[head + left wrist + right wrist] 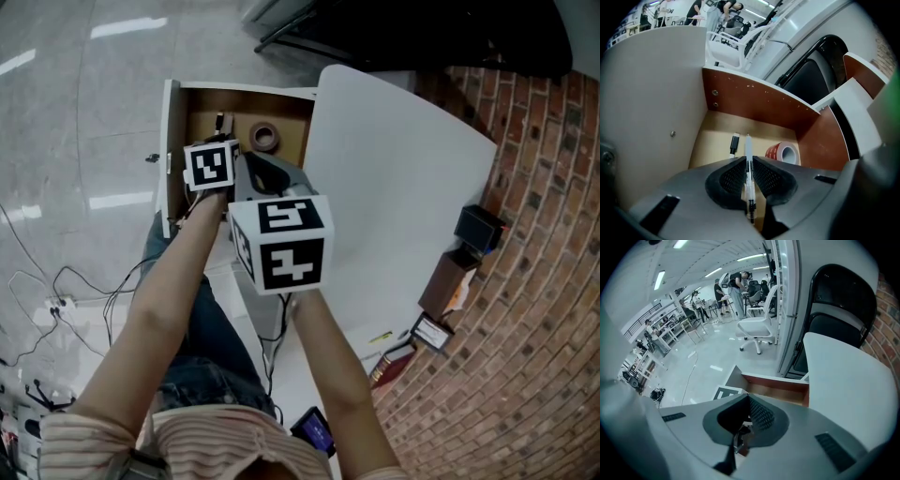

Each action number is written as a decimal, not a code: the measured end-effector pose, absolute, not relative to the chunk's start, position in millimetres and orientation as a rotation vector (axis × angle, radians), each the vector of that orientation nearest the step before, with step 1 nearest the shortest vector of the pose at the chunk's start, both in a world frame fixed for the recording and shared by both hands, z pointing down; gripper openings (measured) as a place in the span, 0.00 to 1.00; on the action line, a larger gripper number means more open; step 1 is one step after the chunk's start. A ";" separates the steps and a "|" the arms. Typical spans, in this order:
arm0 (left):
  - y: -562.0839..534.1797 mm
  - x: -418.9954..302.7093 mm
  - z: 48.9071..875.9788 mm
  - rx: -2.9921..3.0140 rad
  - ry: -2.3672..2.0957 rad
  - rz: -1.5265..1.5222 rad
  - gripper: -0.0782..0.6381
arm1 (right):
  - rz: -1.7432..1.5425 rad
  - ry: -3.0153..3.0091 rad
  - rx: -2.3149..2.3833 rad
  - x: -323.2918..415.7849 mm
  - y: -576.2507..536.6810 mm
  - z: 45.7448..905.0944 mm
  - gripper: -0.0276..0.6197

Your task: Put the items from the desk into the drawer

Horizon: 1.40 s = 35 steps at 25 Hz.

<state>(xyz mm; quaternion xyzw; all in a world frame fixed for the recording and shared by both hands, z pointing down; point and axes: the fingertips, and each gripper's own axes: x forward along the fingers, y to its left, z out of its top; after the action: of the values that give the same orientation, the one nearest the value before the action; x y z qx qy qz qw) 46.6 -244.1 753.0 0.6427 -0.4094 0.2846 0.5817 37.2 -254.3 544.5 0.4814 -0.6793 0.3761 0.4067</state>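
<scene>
Pen [748, 145], slim and clear, is held in my left tool [748, 158], whose jaws are closed on its barrel. The pen's long axis runs along the jaws, with its far end pointing forward and down into the open drawer [754, 101]. It hangs above the drawer floor without touching it.

Inside the drawer, a small black item [734, 143] lies just left of the pen's line. A roll of tape [783, 152] lies to its right, near the drawer's side wall. The head view shows the same roll of tape [263, 137] in the drawer.

I judge that parting the jaws here would drop the pen between those two things, lengthwise.

My right tool [746, 401] is farther from the drawer, nearer the white desk [394, 187]. Its jaws are together. A small dark shape sits low between them, and I cannot identify it.
</scene>
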 end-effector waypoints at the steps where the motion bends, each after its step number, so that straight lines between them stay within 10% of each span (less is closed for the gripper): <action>1: -243.9 46.1 754.9 1.500 -0.956 0.670 0.17 | 0.945 -1.714 1.214 37.2 -254.6 544.7 0.07; 35: -237.9 41.1 781.5 1.514 -0.948 0.817 0.17 | 0.977 -1.678 1.191 37.1 -250.1 551.2 0.07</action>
<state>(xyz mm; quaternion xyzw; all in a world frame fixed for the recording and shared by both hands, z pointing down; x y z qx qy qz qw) 41.1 -237.9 781.5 0.6410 -0.4014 0.3459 0.5553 37.1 -250.1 551.2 0.4750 -0.6689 0.3894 0.4187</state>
